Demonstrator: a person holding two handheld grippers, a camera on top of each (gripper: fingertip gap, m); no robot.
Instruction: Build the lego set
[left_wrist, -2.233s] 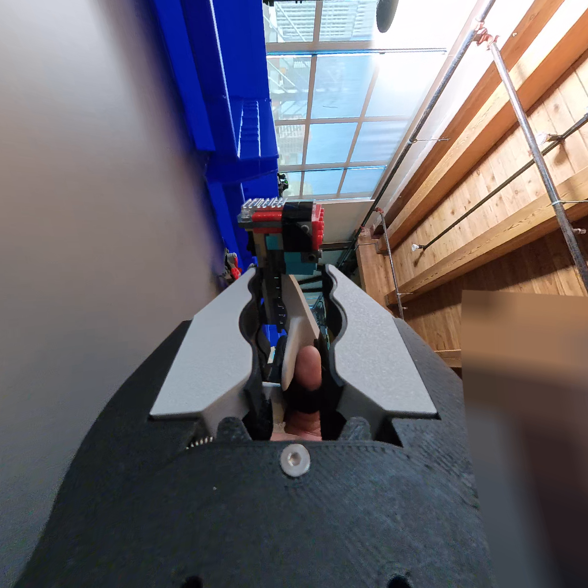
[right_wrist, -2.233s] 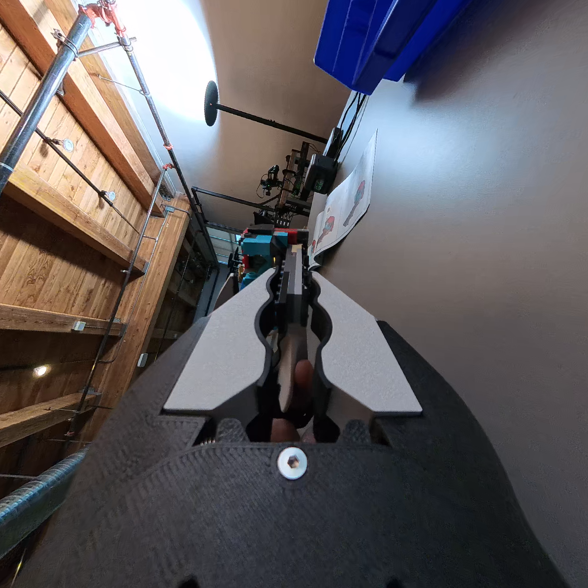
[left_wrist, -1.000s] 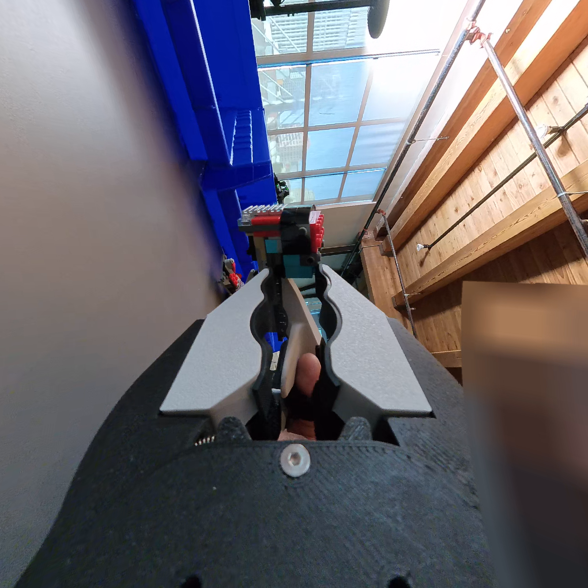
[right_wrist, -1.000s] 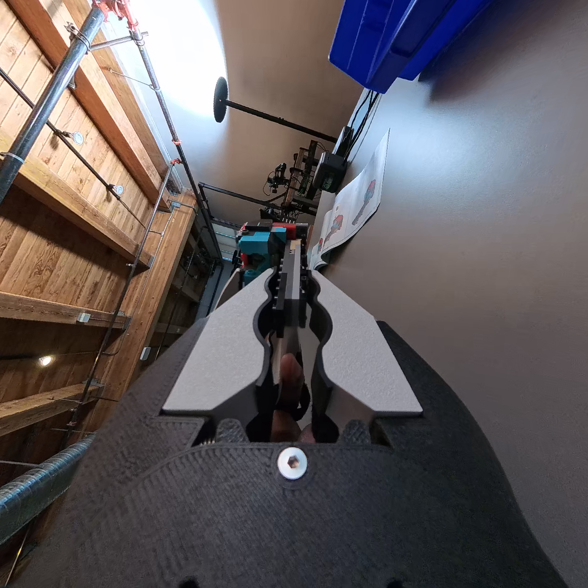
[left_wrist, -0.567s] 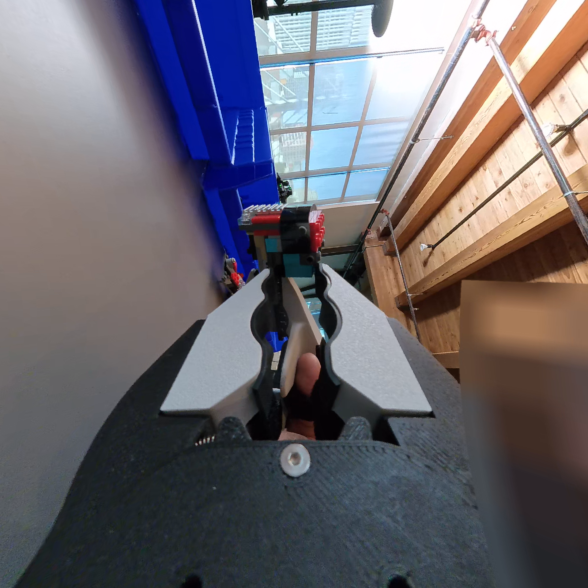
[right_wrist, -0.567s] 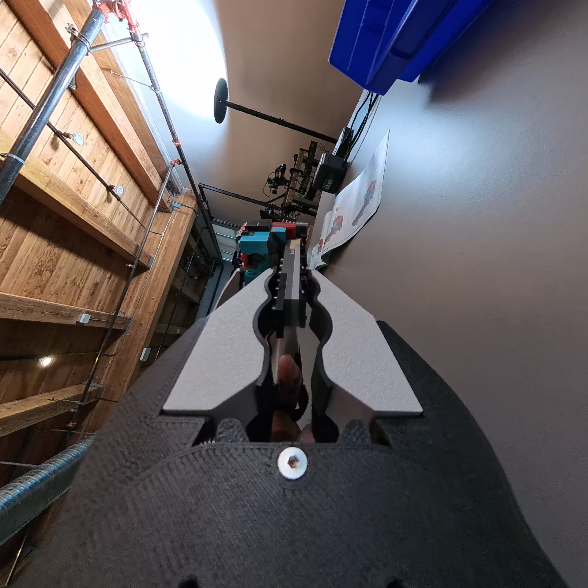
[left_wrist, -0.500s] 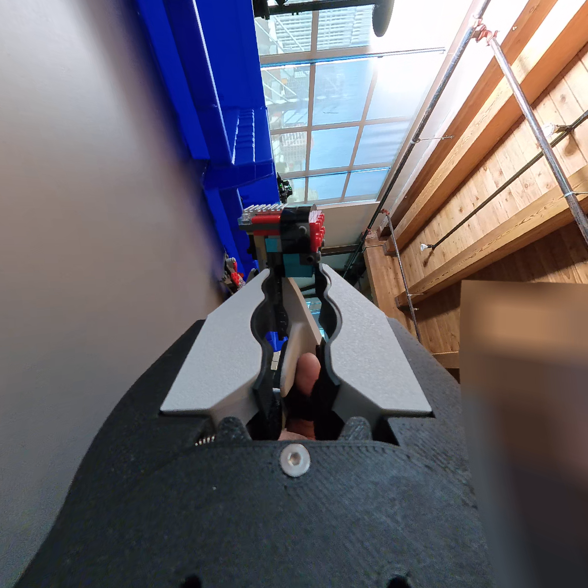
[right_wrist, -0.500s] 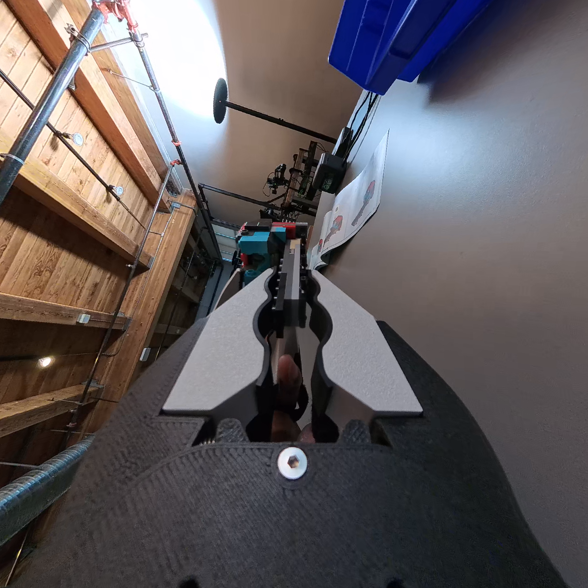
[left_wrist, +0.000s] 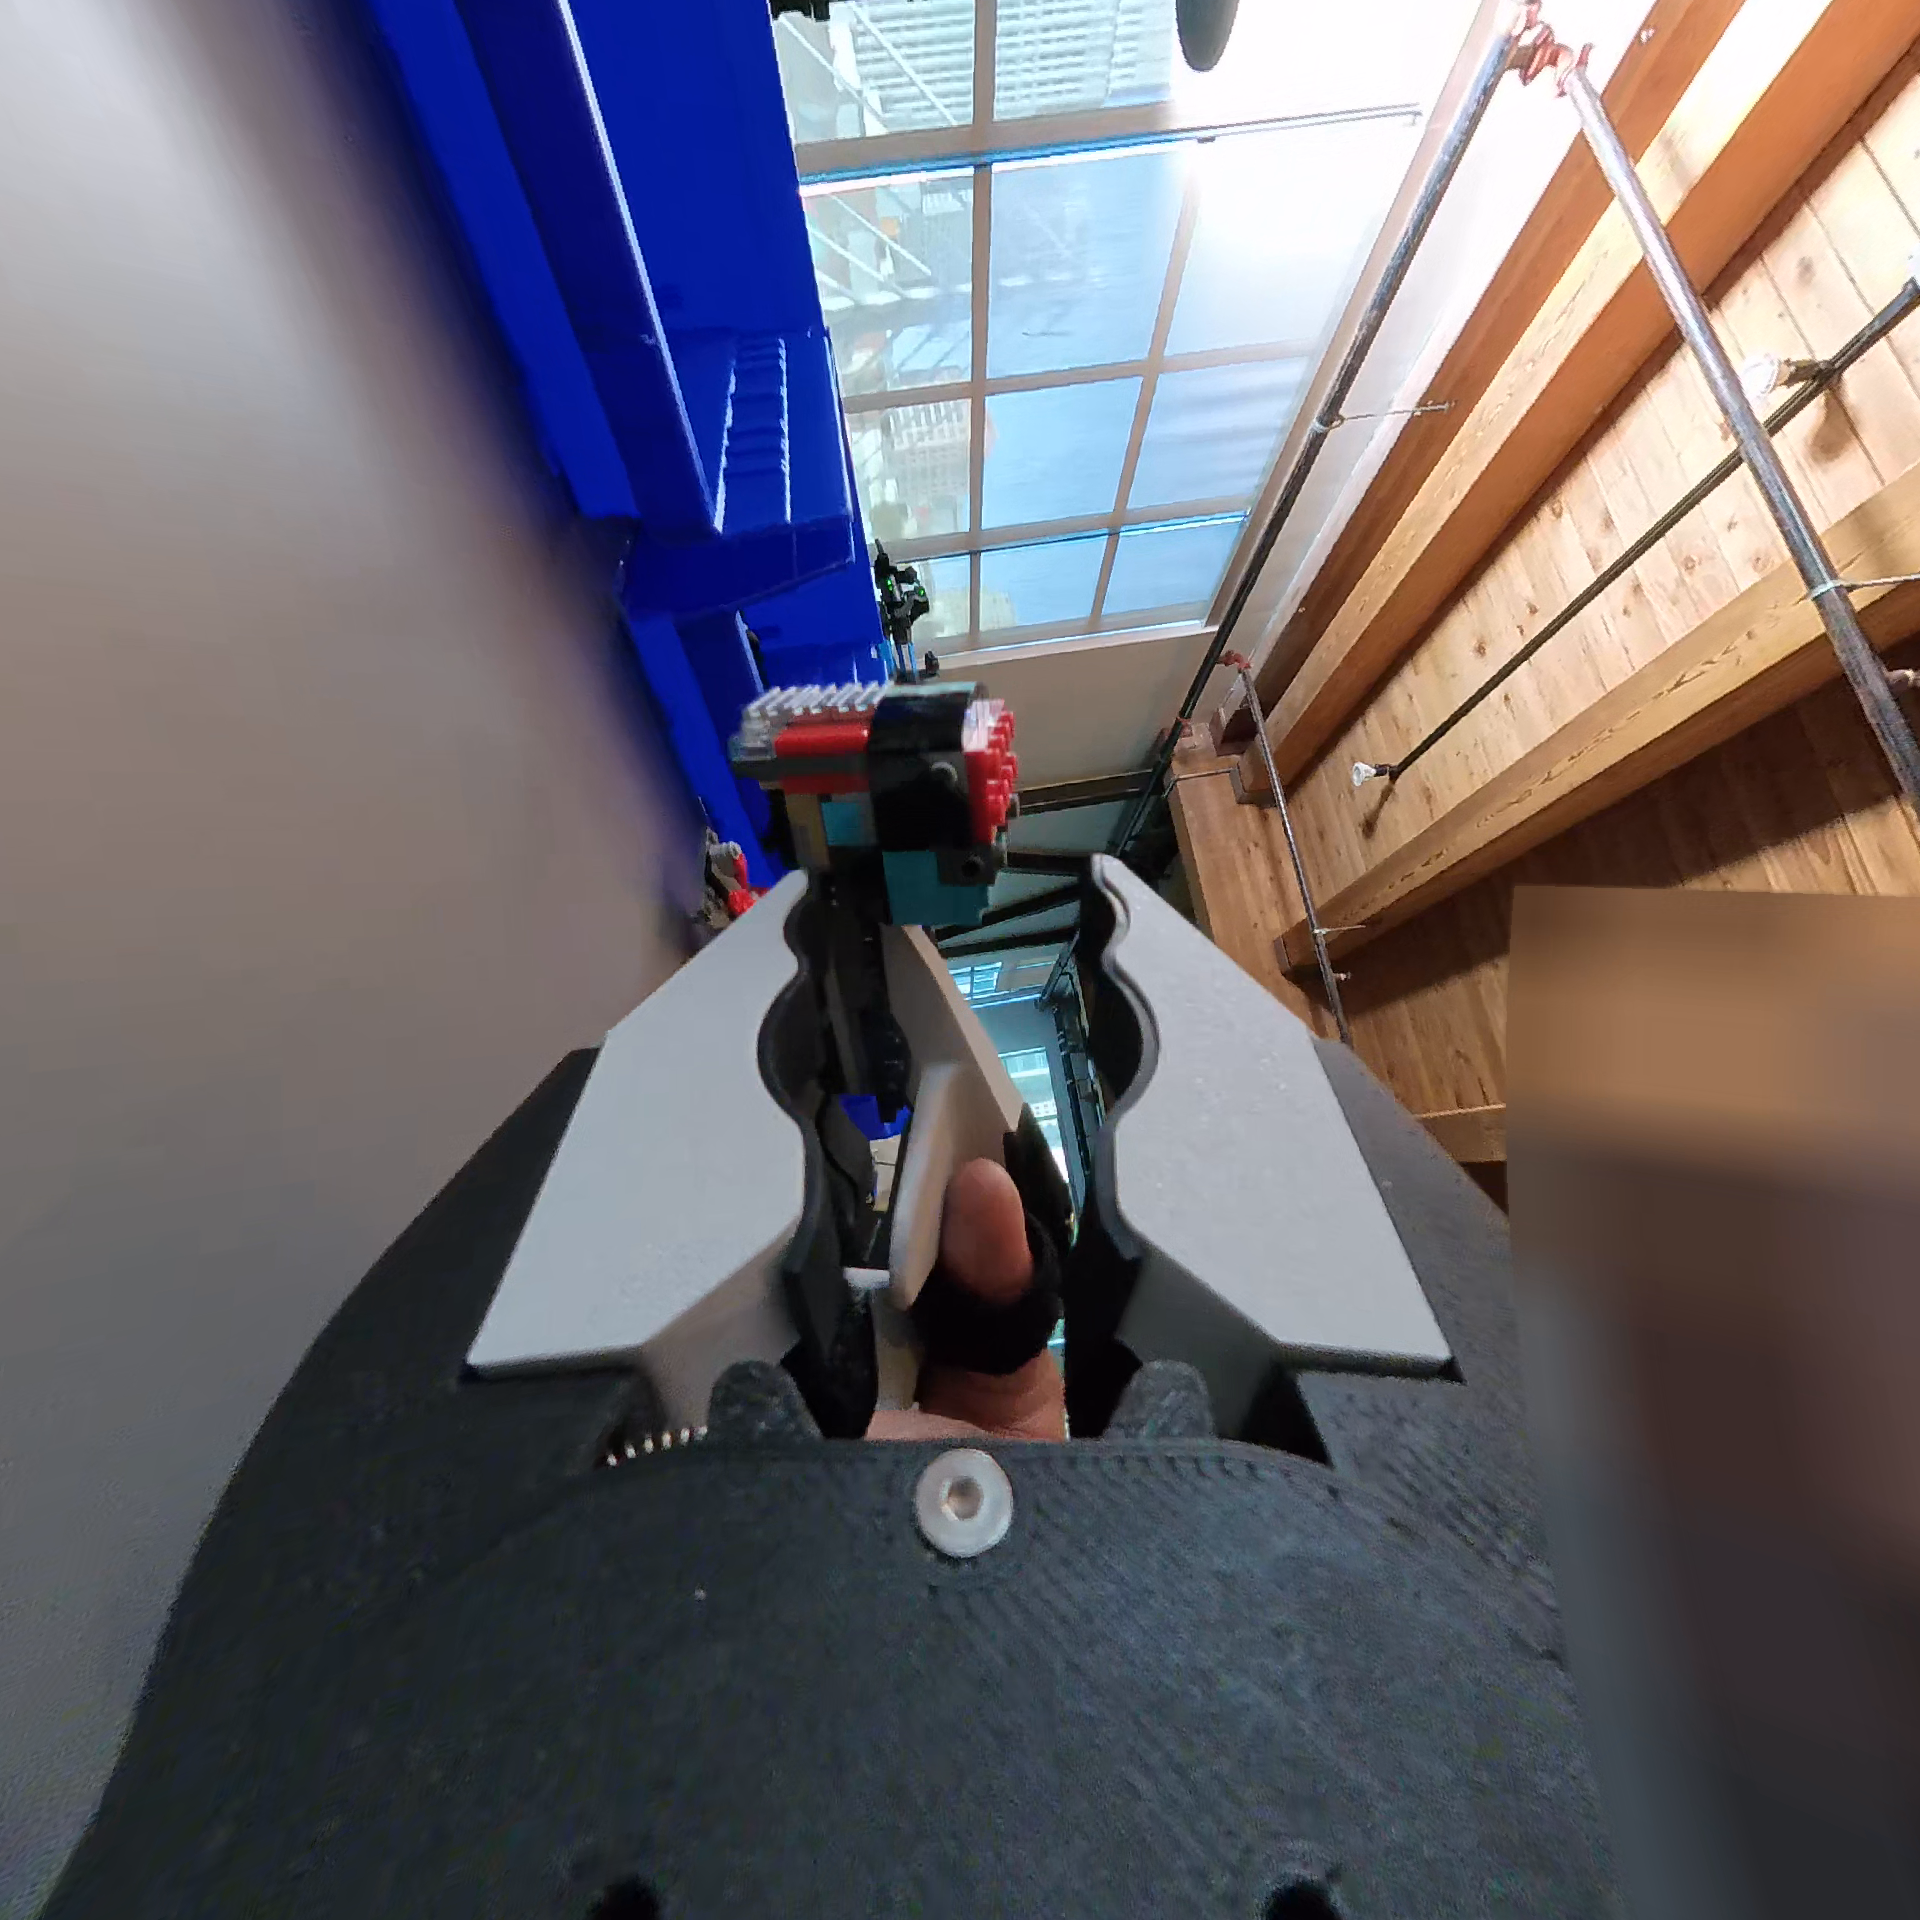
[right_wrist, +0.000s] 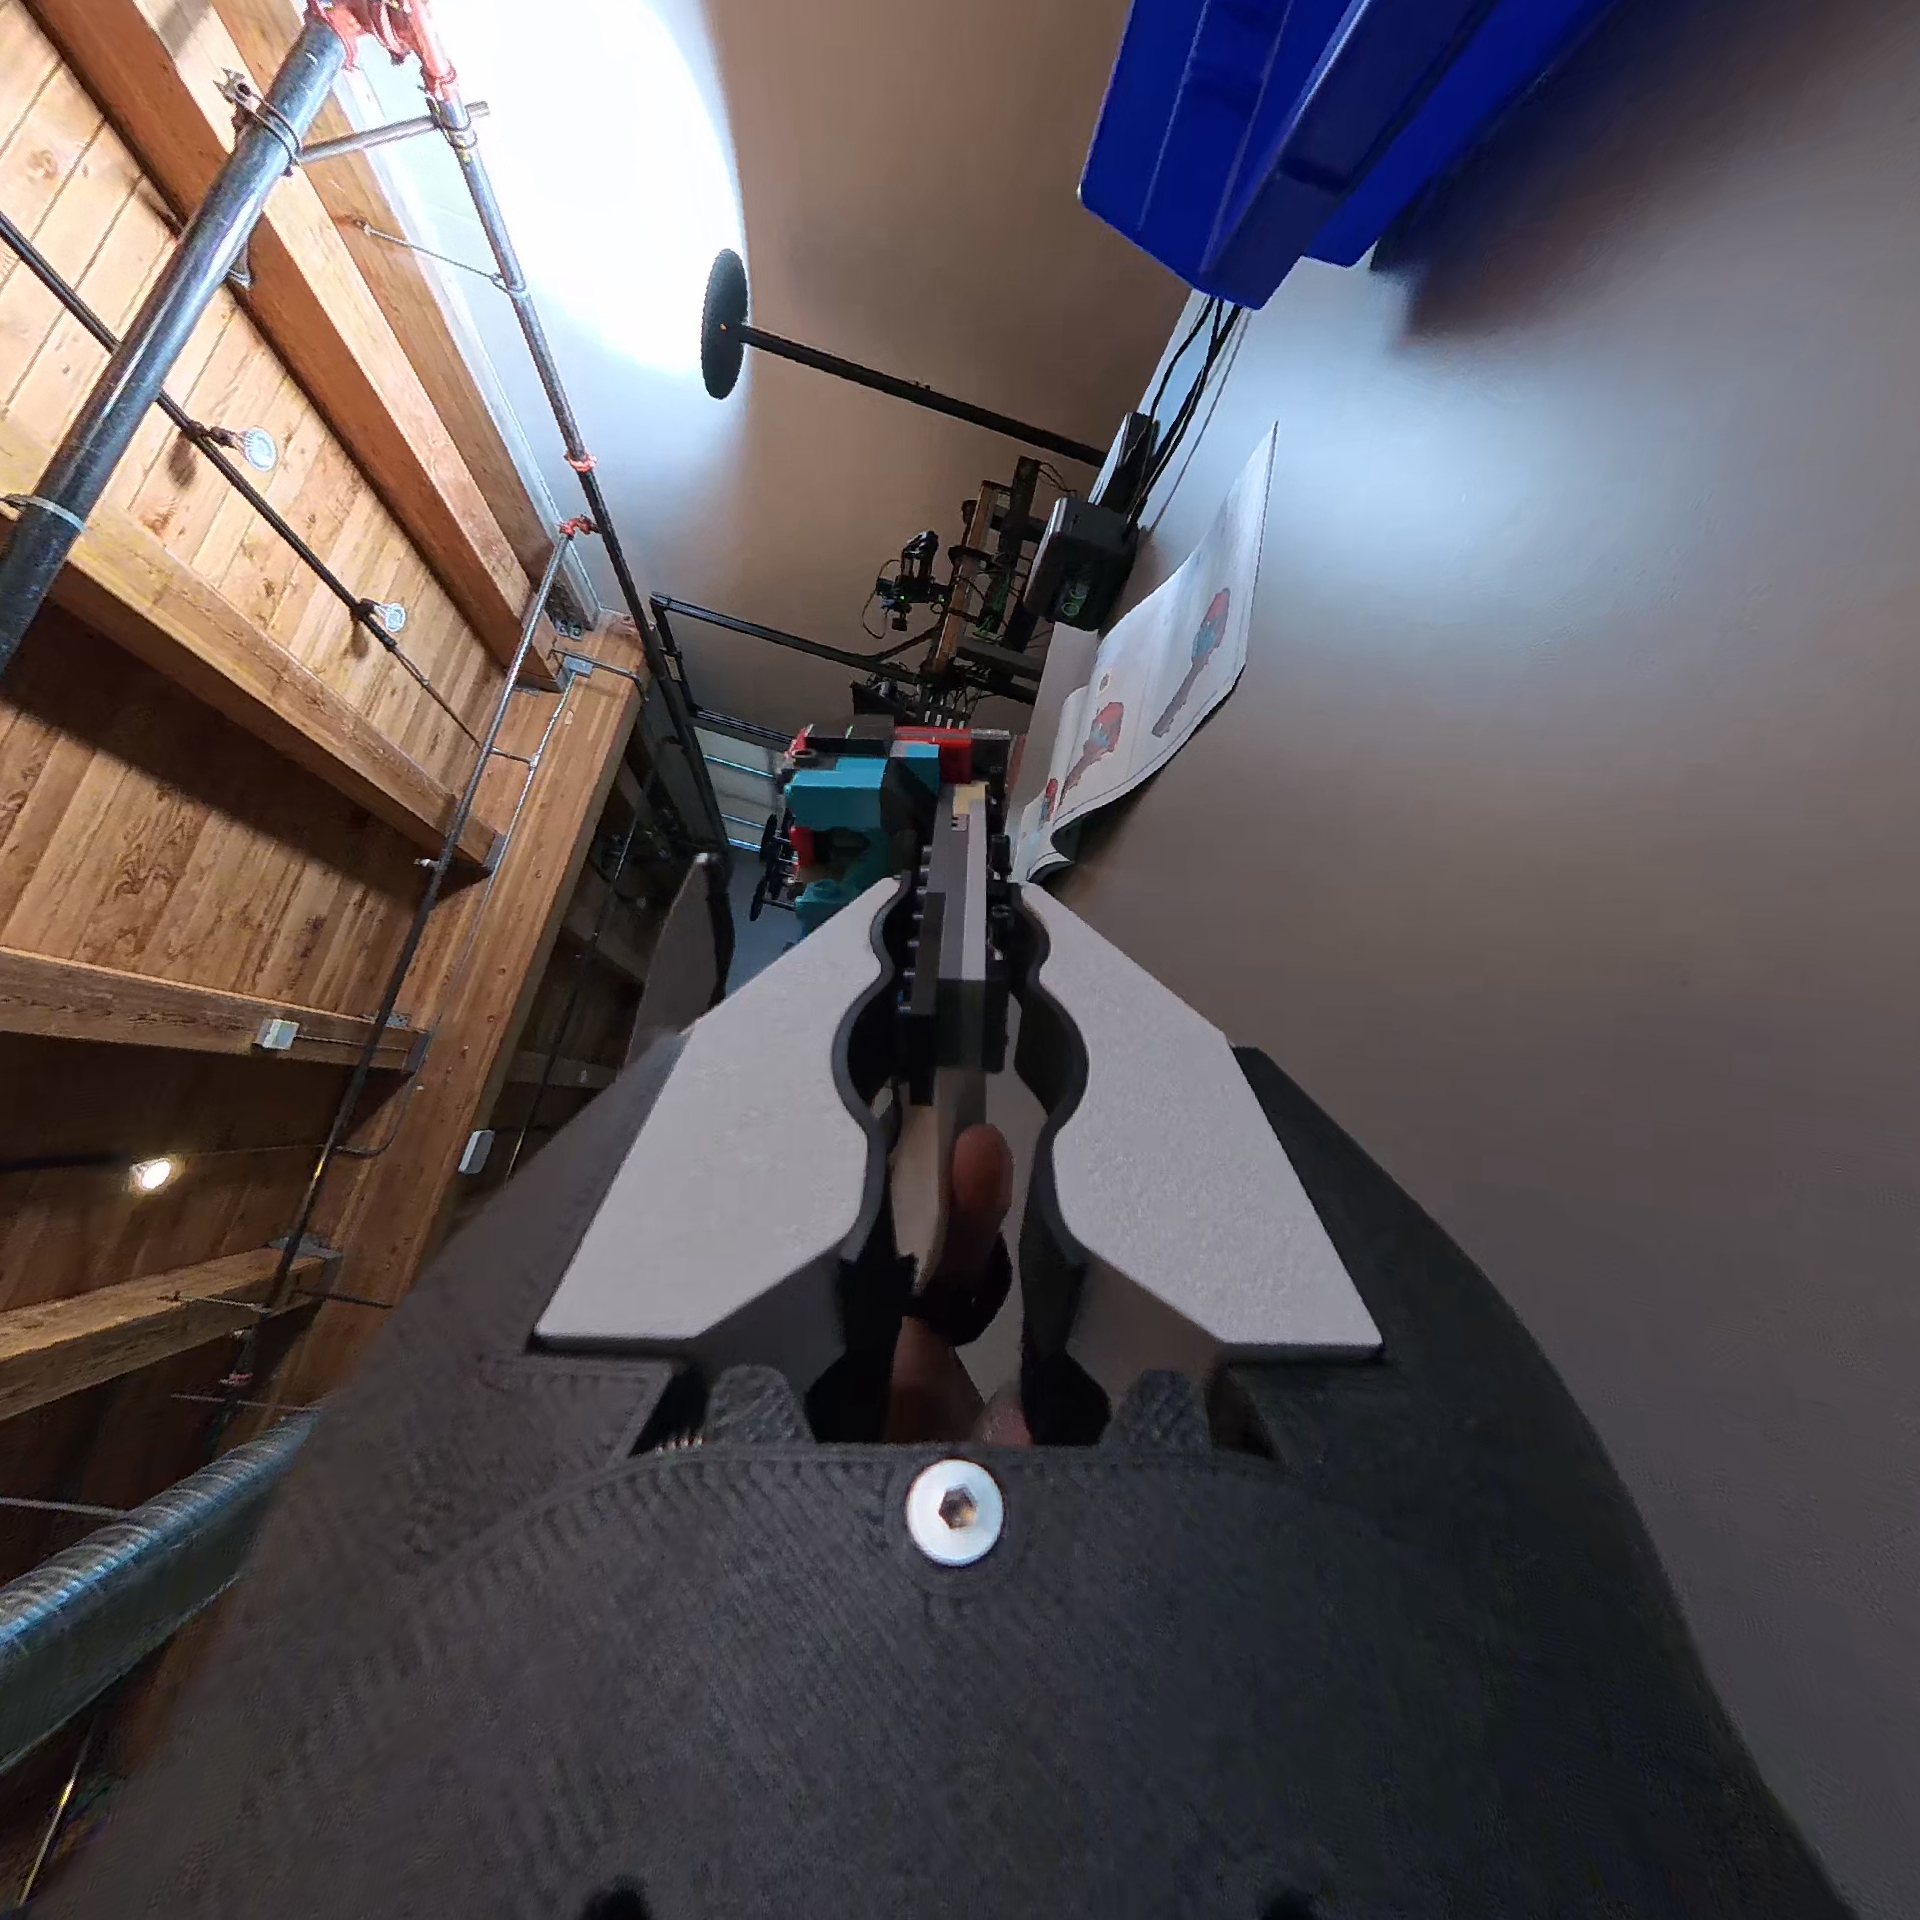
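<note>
Right gripper (right_wrist: 951, 914) clamped on lego model (right_wrist: 883, 795) shaft. Left gripper (left_wrist: 940, 914) parted around same shaft, not pinching. Instruction booklet (right_wrist: 1153, 675) on desk (right_wrist: 1558, 831) beyond model.

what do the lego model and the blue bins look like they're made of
Lego model: looks like hard glossy plastic, with moulded studs and crisp red, teal and black blocks. Blue bins: probably smooth moulded plastic, judging by the uniform colour, stepped rims and soft sheen.

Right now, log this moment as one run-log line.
left gripper: open around lego model | right gripper: shut on lego model's dark handle | instruction booklet on table
</note>
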